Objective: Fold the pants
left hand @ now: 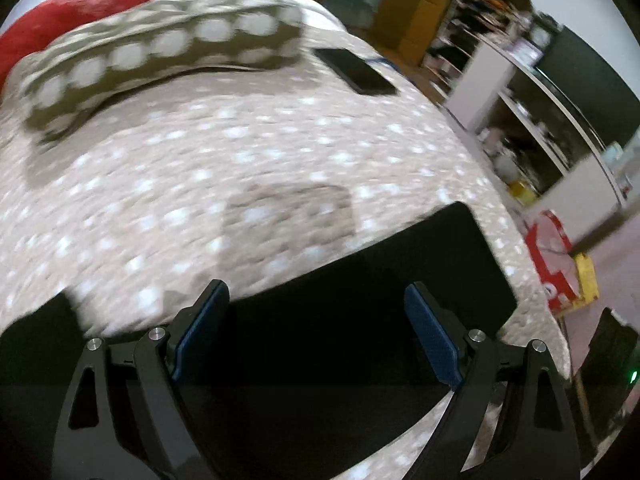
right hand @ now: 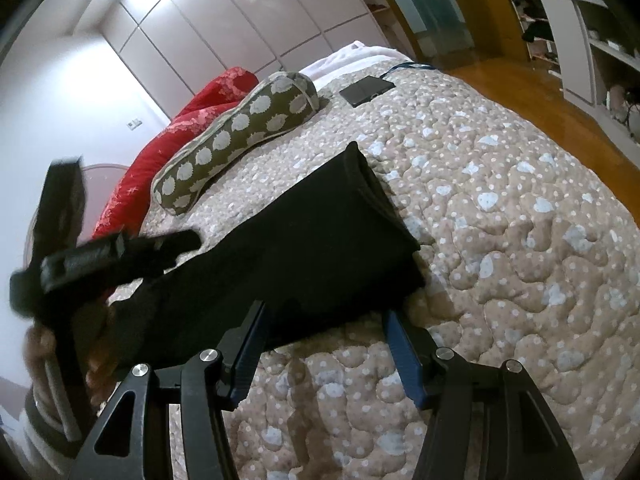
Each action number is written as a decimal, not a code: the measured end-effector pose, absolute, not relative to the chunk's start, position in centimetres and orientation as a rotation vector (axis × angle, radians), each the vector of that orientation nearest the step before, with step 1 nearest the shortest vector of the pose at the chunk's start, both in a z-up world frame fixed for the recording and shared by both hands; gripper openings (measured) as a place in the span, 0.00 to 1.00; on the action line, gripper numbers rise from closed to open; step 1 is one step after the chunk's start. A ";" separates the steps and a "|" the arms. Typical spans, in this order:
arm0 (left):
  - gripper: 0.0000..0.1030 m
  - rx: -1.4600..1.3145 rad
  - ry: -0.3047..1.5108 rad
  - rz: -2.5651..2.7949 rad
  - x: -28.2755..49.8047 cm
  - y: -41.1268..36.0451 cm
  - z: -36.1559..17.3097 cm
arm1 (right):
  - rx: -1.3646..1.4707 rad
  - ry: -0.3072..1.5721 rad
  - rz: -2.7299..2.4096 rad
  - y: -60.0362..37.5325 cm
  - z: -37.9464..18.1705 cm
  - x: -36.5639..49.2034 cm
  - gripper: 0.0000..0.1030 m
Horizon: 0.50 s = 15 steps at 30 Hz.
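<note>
Pants (right hand: 304, 240): black, folded oblong | quilt (right hand: 500, 240): puffy, spotted | both claws (left hand: 316, 332) (right hand: 324, 344): released

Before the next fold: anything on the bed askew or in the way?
Nothing damaged. The black pants lie diagonally across the quilt, apart from the dotted pillow. A dark flat device with a cable sits near the far edge, clear of the pants.

Bed (right hand: 500, 208) with beige quilted spotted cover fills most of both views. White glossy wardrobe doors (right hand: 224, 12) behind it, ceiling light reflected in one panel. Wood floor (right hand: 532, 96) on the right side, white open shelving (right hand: 580, 32) along it, cluttered. Indoor light, left wrist view motion-blurred.
</note>
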<state>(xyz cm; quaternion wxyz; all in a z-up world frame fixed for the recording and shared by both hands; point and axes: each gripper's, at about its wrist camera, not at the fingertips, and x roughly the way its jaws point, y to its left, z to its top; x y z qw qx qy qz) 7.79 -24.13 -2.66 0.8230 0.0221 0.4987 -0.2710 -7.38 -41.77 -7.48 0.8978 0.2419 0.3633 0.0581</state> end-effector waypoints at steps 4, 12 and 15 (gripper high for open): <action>0.87 0.094 1.071 -0.656 9.0 -27.6 -2.6 | 0.508 0.743 0.132 -41.9 -7.6 -7.3 0.58; 0.87 0.142 1.103 -0.819 10.6 -32.8 -3.1 | 0.560 0.719 0.163 -42.5 -7.8 -7.2 0.59; 0.87 0.179 1.148 -0.863 10.9 -34.3 -4.1 | 0.568 0.720 0.167 -42.5 -7.8 -7.1 0.59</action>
